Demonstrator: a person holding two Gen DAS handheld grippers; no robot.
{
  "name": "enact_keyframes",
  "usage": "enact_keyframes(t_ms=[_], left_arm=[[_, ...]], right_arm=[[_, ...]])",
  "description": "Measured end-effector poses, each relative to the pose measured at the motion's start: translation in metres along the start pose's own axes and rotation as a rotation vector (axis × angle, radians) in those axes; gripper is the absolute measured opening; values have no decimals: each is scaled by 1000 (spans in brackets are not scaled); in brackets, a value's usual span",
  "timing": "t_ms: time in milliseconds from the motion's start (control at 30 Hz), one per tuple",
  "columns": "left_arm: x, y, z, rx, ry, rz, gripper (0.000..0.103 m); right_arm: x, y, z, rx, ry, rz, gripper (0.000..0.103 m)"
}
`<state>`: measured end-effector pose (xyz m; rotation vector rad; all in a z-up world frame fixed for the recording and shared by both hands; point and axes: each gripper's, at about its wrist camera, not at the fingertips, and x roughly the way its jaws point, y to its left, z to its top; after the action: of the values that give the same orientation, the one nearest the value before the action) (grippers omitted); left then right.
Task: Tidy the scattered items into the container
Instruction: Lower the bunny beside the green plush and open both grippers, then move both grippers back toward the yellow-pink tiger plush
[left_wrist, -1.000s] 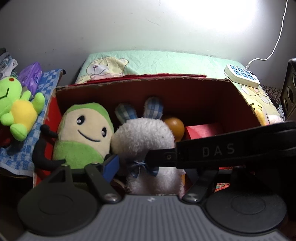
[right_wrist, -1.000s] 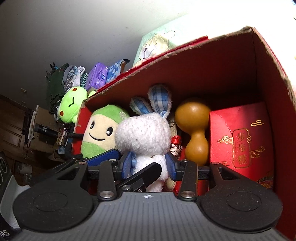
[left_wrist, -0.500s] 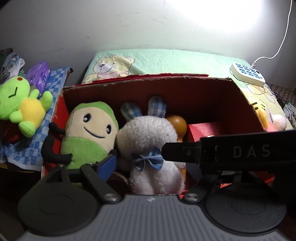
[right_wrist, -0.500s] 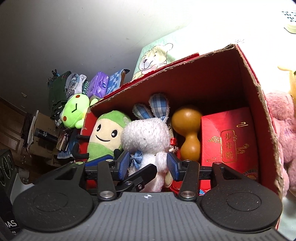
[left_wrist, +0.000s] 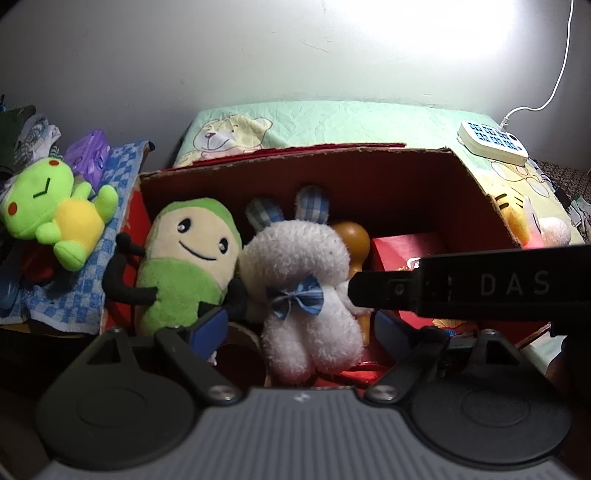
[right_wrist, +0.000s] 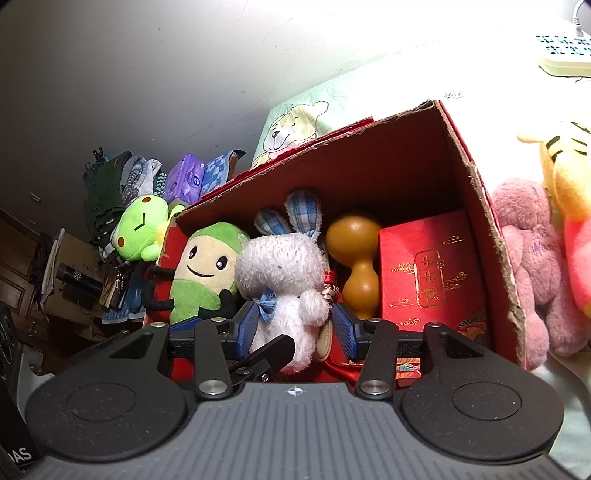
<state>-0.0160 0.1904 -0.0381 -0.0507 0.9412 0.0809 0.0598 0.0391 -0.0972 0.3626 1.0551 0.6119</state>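
A red cardboard box (left_wrist: 295, 157) (right_wrist: 476, 206) holds a white rabbit plush (left_wrist: 299, 258) (right_wrist: 280, 266), a green bean plush (left_wrist: 184, 258) (right_wrist: 203, 273), a brown gourd (left_wrist: 351, 236) (right_wrist: 354, 254) and a red gift box (left_wrist: 406, 251) (right_wrist: 428, 269). My left gripper (left_wrist: 299, 328) is at the box's near side. Its jaws are opening, with the rabbit's lower body between them and clear of the pads. My right gripper (right_wrist: 295, 328) is open. The rabbit shows between its pads, untouched. One right finger (left_wrist: 443, 288) crosses the left wrist view.
A green frog plush (left_wrist: 51, 210) (right_wrist: 140, 229) lies on a blue checked cloth (left_wrist: 74, 295) left of the box. A pink plush (right_wrist: 528, 258) and a yellow plush (right_wrist: 569, 177) lie right of it. A white power strip (left_wrist: 493, 142) sits on the bedspread behind.
The left jaws have spread wider around the rabbit. The right gripper has drawn back, its finger sliding right off the rabbit's front. The rabbit stays in the box.
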Motion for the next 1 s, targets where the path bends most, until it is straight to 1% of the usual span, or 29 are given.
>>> enact_keyframes(t_ms=[133, 233, 533, 767, 1000], left_arm=[[-4, -5, -4, 13, 1, 2, 91], [-6, -7, -7, 16, 3, 5, 94], [-10, -9, -13, 12, 9, 16, 94], [-13, -7, -15, -7, 1, 34, 99], [-14, -6, -17, -27, -2, 48, 100]], right_arm=[[-4, 0, -4, 1, -6, -10, 51], [-7, 1, -8, 2, -12, -19, 56], [-19, 1, -16, -7, -44, -28, 55], [-23, 3, -21, -34, -68, -34, 55], [-27, 5, -27, -59, -100, -40, 55]])
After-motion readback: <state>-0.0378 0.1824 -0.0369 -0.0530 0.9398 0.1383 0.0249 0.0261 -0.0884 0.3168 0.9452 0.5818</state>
